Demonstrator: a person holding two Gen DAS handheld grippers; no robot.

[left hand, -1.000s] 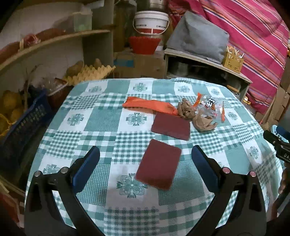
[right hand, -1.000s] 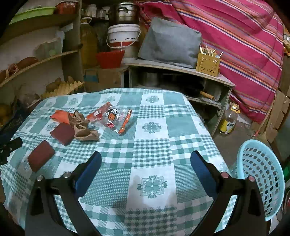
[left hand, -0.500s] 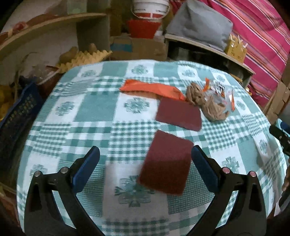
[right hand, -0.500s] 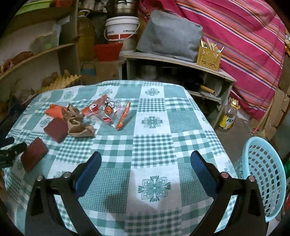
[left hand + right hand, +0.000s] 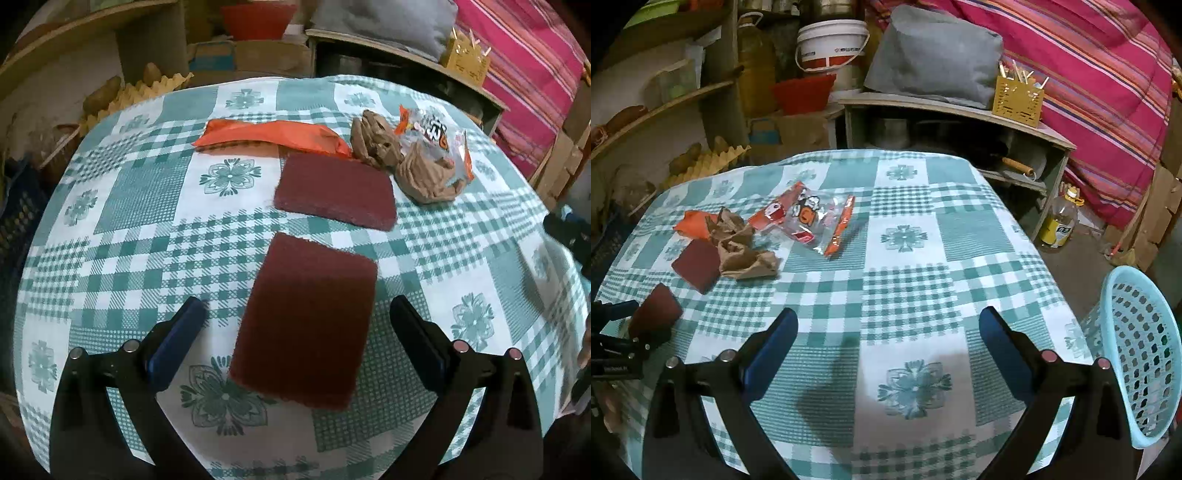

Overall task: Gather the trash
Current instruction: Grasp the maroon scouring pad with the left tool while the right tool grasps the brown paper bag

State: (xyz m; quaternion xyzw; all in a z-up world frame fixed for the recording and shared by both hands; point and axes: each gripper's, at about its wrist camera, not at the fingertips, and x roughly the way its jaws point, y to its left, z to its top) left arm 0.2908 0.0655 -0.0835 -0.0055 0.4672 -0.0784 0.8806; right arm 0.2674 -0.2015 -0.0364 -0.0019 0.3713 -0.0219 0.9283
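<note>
Left tongs, jaws spread wide and holding nothing, straddle the near end of a dark red scouring pad lying flat on the checked bench. Just beyond it lies a second red pad, with an orange wrapper behind and crumpled brown paper touching a clear printed snack bag to the right. Right tongs, equally wide open and empty, hang over bare cloth near the bench's front edge, well apart from the trash cluster. A light blue perforated basket stands beside the bench at far right.
</note>
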